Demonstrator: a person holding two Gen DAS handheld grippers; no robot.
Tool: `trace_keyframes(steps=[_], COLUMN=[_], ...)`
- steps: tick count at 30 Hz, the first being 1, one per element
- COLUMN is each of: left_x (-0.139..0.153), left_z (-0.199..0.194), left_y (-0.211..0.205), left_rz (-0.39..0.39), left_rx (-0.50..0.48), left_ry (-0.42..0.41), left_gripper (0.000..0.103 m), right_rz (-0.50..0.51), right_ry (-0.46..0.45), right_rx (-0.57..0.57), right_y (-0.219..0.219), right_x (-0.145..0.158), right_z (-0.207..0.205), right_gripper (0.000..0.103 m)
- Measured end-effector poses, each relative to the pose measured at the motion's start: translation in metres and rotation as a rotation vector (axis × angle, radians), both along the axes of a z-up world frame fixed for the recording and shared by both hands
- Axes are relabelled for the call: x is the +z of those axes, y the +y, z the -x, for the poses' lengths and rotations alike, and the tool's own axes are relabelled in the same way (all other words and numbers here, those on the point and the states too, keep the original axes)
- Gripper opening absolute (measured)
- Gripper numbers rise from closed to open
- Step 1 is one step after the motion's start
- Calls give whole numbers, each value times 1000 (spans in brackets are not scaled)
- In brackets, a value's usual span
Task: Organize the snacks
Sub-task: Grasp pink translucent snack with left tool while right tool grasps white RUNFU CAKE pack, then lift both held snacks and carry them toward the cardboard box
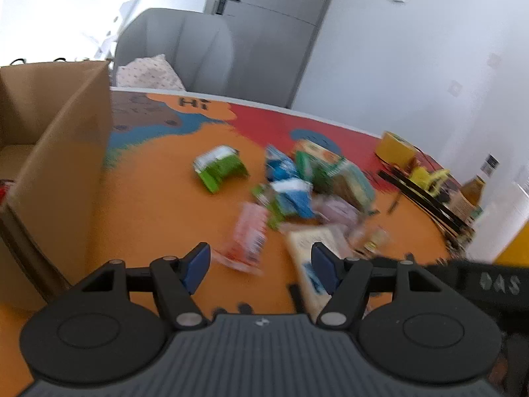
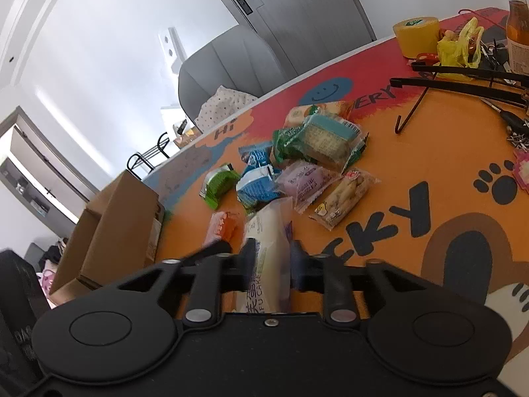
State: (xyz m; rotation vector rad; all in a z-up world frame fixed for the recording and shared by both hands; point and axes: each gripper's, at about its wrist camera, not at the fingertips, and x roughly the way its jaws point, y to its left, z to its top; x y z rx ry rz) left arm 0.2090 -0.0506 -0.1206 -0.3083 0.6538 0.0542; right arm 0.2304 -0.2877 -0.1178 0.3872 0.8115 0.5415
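My left gripper [image 1: 261, 266] is open just above the orange table [image 1: 158, 205]. A blurred pink snack packet [image 1: 249, 235] lies between and just beyond its blue pads [image 1: 196, 264], untouched. My right gripper [image 2: 274, 256] is shut on a cream cake packet [image 2: 269, 231], whose far end rests on the table; the same packet [image 1: 305, 248] shows beside the left gripper's right finger. A heap of snack packets [image 2: 310, 152] lies further out, with a green packet [image 1: 220, 167] a little apart. An open cardboard box [image 1: 66, 152] stands at the left.
A yellow tape roll [image 2: 418, 34], a yellow bag [image 2: 458, 46], a bottle [image 2: 519, 29] and black hangers [image 2: 463, 82] crowd the table's far right. Screws and keys [image 2: 519, 132] lie near them. A grey chair [image 1: 175, 46] stands behind the table.
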Motion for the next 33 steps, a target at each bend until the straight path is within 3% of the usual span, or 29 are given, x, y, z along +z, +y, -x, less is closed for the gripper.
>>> trace_keyframes(steps=[4, 8, 11, 12, 13, 16, 24, 26, 30, 33], left_x=[-3, -11, -14, -14, -14, -14, -11, -10, -9, -9], left_z=[-9, -19, -19, -19, -19, -16, -4, -1, 6, 8], left_y=[9, 11, 9, 8, 8, 7, 8, 8, 11, 12], left_rz=[-18, -24, -54, -58, -62, -67, -63, -64, -65, -71], left_rx=[24, 25, 11, 6, 1, -12, -25, -29, -37, -33], left_ry=[-3, 17, 12, 12, 14, 18, 46, 57, 73, 74], left_gripper=[58, 47, 31, 26, 25, 23, 22, 22, 22, 22], right_rz=[28, 52, 68, 74, 86, 88, 151, 180, 239, 273], right_ry=[3, 14, 28, 32, 32, 16, -10, -15, -52, -62], right_rx=[19, 36, 50, 57, 60, 65, 16, 7, 19, 38], right_y=[10, 19, 24, 26, 28, 28, 26, 29, 40, 51], right_x=[-2, -5, -9, -10, -12, -12, -6, -3, -1, -4], right_z=[0, -1, -1, 0, 0, 1, 4, 5, 10, 12], right_gripper=[47, 47, 46, 39, 33, 28, 26, 28, 56, 56])
